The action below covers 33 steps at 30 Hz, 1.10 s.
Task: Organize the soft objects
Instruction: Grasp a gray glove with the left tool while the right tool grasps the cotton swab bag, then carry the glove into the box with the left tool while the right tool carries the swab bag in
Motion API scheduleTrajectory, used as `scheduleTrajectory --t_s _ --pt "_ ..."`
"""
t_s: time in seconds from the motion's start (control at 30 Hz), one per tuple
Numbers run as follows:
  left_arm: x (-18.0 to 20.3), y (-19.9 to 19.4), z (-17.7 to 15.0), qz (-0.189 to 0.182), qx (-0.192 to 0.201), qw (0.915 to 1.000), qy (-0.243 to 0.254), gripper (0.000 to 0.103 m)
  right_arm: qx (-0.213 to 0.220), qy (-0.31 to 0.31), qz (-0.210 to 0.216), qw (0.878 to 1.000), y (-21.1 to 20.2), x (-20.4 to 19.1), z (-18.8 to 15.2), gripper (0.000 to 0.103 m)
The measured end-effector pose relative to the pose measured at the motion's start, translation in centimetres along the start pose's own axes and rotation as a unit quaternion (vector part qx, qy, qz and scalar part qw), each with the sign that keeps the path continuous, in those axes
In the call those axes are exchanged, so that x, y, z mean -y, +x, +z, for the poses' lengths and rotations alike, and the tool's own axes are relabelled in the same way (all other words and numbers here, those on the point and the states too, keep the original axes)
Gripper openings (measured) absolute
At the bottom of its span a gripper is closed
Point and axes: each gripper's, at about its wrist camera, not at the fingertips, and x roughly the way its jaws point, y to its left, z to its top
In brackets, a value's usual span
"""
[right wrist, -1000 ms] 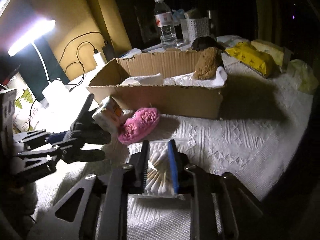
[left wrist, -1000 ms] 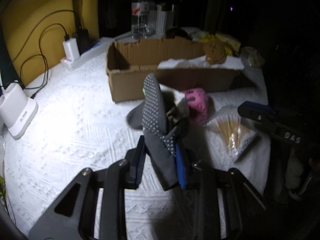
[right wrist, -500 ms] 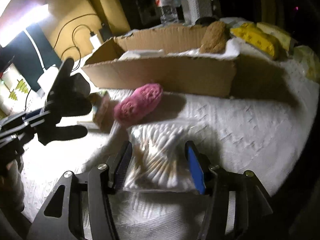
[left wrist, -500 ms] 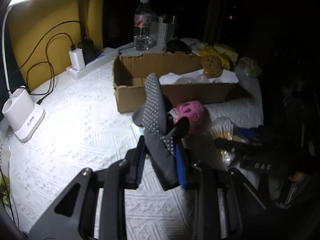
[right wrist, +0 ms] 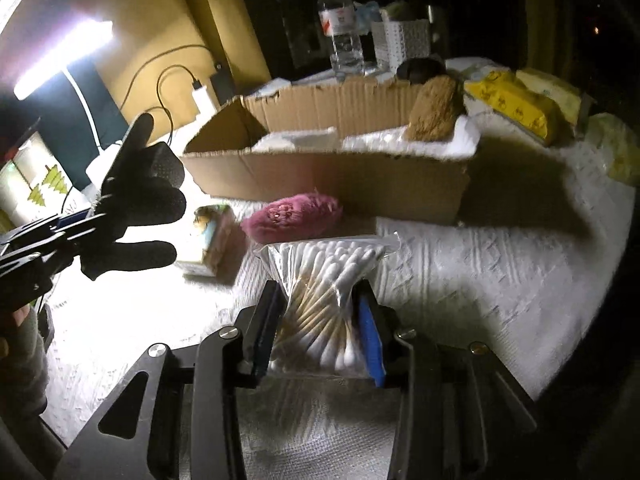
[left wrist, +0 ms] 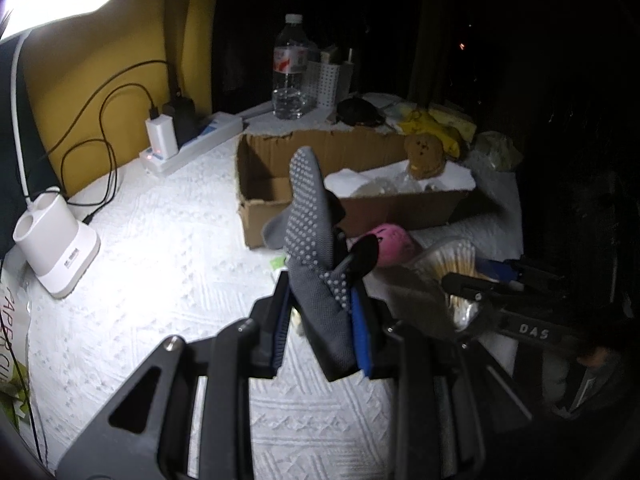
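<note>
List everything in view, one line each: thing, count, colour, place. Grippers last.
glove: 1, grey with dots, held in the left gripper
swab bag: 1, clear with white swabs, held in the right gripper
pink plush: 1, pink, on the cloth before the box
box: 1, brown cardboard, mid-table, open
brown plush: 1, brown, in the box's right end
small pack: 1, multicoloured, left of the pink plush
bottle: 1, clear, behind the box
basket: 1, white, beside the bottle
yellow packs: at least 2, yellow, right of the box
lamp: 1, white, left edge
power strip: 1, white, by the yellow wall
left gripper: 1, black, shut
right gripper: 1, black, shut
</note>
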Motion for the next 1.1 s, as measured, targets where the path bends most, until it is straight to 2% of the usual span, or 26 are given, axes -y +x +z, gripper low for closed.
scheduleTrajectory --t_s 0.4,0.73,1.1 --pt "0.5 0.0 2.5 -0.008 0.02 0.9997 0.012 0.028 0.044 -0.001 -0.007 0.999 -3.8 1.1 2.8 0.04" --pt "0.5 1.5 5.0 -0.004 0.025 0.9994 0.023 0.028 0.061 -0.003 -0.011 0.998 -3.8 2.6 5.7 0.04" --pt "0.0 5.4 7.9 0.01 0.017 0.9995 0.025 0.028 0.067 -0.002 -0.004 0.998 -2.2 4.6 8.9 0.04"
